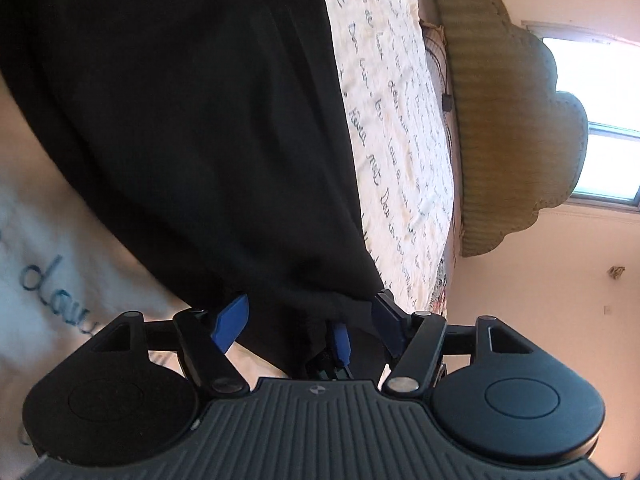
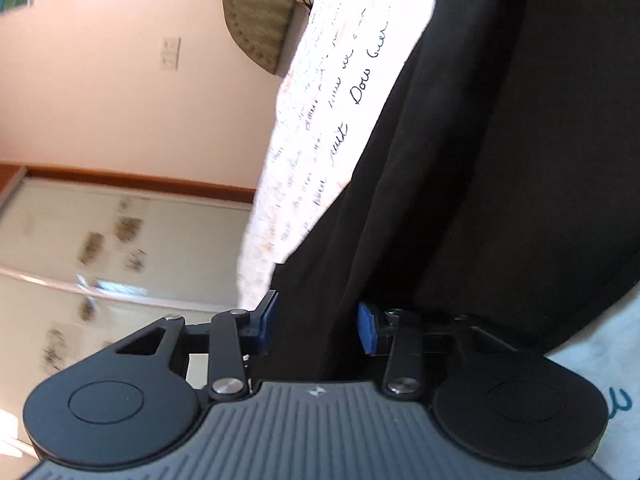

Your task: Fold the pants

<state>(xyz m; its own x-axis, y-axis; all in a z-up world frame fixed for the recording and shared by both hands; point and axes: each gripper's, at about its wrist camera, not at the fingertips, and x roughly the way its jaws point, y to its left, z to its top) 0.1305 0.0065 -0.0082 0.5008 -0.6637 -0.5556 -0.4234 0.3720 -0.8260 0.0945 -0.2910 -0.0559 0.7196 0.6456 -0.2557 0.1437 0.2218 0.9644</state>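
Black pants lie spread on a cream bedsheet printed with handwriting. My left gripper stands open at the near edge of the pants, with the black cloth lying between its blue pads, which do not press on it. In the right wrist view the same pants fill the right side. My right gripper straddles a fold of that cloth with its jaws partly drawn in. The cloth reaches from one blue pad to the other, and I see no firm pinch.
A green ribbed, scalloped headboard stands at the far end of the bed, below a bright window. In the right wrist view a pale wall with a light switch and a patterned sliding door lie beyond the bed's edge.
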